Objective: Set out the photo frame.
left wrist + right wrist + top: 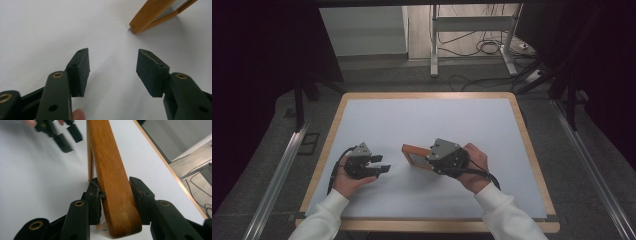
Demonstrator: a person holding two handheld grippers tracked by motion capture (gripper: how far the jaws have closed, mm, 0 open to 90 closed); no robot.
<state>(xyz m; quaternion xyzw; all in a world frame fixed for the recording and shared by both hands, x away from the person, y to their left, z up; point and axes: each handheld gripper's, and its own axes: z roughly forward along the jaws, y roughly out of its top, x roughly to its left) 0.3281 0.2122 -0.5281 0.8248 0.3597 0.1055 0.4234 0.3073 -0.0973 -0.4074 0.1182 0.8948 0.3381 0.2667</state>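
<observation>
The rectangular table with a pale grey-white top and a light wooden rim (337, 116) is the landmark for everything here. Its surface is bare across the whole far half and along both side edges, so there is wide free room towards the far rim and to either side of the hands. The near edge is where the person's two white sleeves come in.

The orange-brown wooden picture frame (416, 156) stands tilted up off the tabletop a little nearer than the table's middle, closer to the near rim than the far one. One lower corner of it rests on the surface, as the left gripper view shows (135, 28). It is well clear of every table edge.

The right gripper (434, 161) grips this frame: in the right gripper view its two black jaws press on either side of the frame's wooden bar (112, 185), pads against the wood.

The left gripper (384, 165) lies to the left of the frame, near it but apart, low over the tabletop. Its jaws stand wide apart with nothing between them but bare surface (112, 72), and a fingertip shows at the bottom of that view.

No brand, label or writing can be read on the frame, grippers or table.
</observation>
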